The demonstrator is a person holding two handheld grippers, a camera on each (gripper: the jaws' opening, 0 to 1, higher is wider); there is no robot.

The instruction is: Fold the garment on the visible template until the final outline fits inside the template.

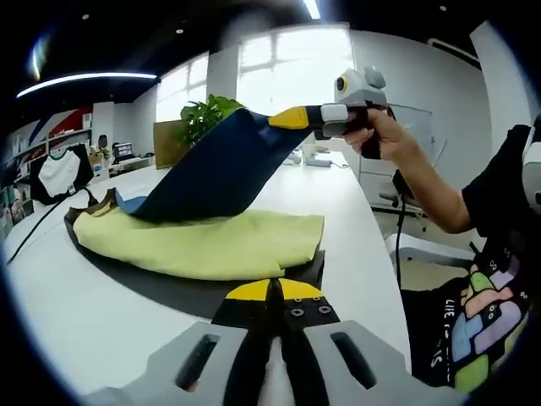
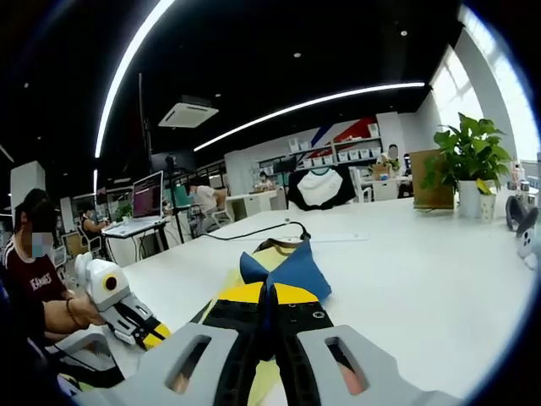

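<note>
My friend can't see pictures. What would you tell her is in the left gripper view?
The right gripper, held in a person's hand, lifts a dark blue flap of the garment over its yellow part, which lies on a dark template on a white table. The left gripper is shut near the template's edge.

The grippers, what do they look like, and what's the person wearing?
Both the left gripper and the right gripper have black jaws with yellow tips on pale grey bodies with slotted openings. A black cable hangs below the hand. The person wears a black T-shirt with a multicoloured block print.
</note>
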